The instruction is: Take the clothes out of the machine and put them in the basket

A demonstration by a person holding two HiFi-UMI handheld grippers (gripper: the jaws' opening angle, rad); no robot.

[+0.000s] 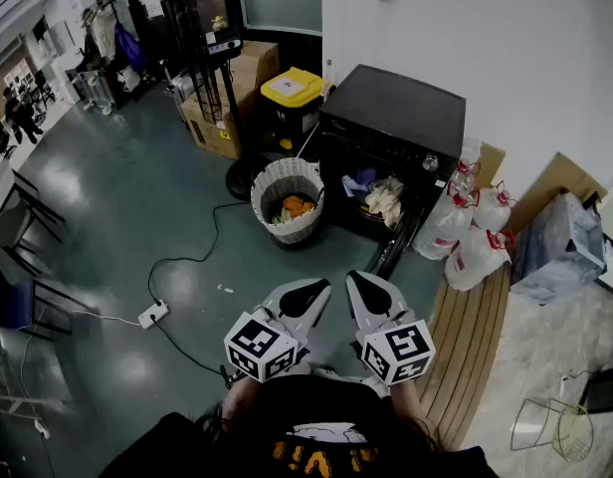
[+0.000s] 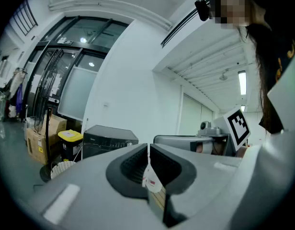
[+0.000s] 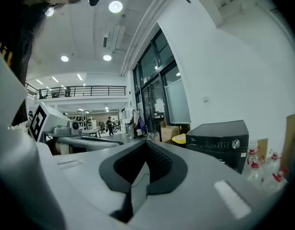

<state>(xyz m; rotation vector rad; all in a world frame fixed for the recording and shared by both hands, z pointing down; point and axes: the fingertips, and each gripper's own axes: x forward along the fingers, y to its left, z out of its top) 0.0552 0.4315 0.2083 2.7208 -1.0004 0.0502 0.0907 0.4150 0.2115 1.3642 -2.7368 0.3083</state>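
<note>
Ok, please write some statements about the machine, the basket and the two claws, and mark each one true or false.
1. The machine has its door open. True.
2. The basket is empty. False: it holds clothes, one orange piece among them.
3. Some clothes lie in the machine's opening. True.
4. The left claw grips a garment. False: its jaws are together on nothing.
5. The right claw reaches into the machine. False: it is held close to the person, apart from the machine.

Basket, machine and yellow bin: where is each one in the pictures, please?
basket [image 1: 299, 230], head view, on its woven front wall.
machine [image 1: 398, 101], head view, on its flat dark top.
yellow bin [image 1: 291, 86], head view, on its lid.
</note>
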